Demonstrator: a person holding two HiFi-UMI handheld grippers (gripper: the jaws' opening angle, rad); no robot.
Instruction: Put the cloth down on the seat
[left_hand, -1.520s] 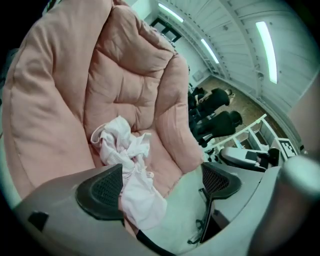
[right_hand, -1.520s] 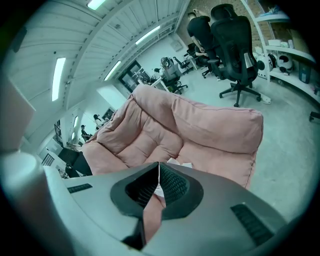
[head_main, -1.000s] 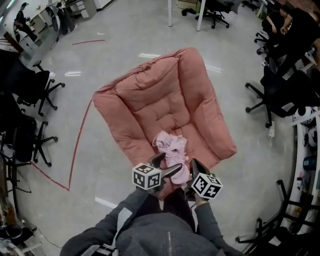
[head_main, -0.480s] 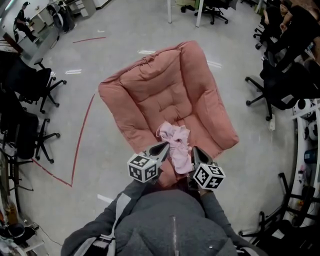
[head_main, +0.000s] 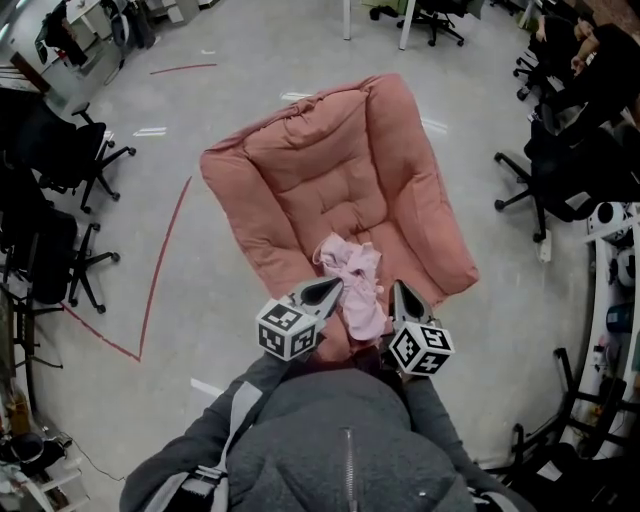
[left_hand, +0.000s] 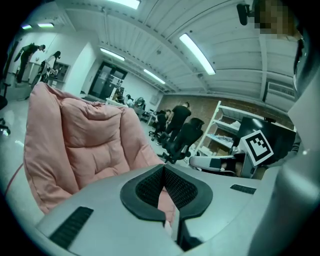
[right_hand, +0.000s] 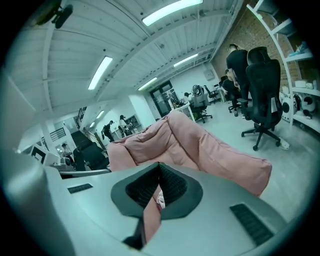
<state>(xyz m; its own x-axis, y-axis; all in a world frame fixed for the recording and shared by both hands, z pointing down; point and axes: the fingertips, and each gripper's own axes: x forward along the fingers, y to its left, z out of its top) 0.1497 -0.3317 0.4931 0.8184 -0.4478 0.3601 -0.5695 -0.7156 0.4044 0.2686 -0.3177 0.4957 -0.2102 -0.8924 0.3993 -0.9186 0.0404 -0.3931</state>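
The cloth (head_main: 355, 282), pale pink and crumpled, lies on the salmon-pink padded lounge chair (head_main: 330, 175). It sits at the middle of the seat's front edge, and its lower end drapes over that edge toward the person's grey jacket (head_main: 340, 445).

Left gripper (head_main: 330, 291): located at the cloth's left edge, with the tip touching or just beside the fabric. Its jaws have just closed the last part of the way. In the left gripper view the tips (left_hand: 163, 168) meet, with nothing visibly clamped. Only pink fabric shows through the slot behind them.

Right gripper (head_main: 400, 290): located just beside the cloth's right edge. In the right gripper view the jaw tips (right_hand: 159, 164) are together. A strip of pink fabric shows through the slot behind them, and no fold is seen caught at the tips.

Both grippers point toward the chair's backrest. Their marker cubes (head_main: 288, 331) (head_main: 420, 348) are nearest the person. Office chairs (head_main: 560, 170) stand on the grey floor (head_main: 230, 80) around the chair.
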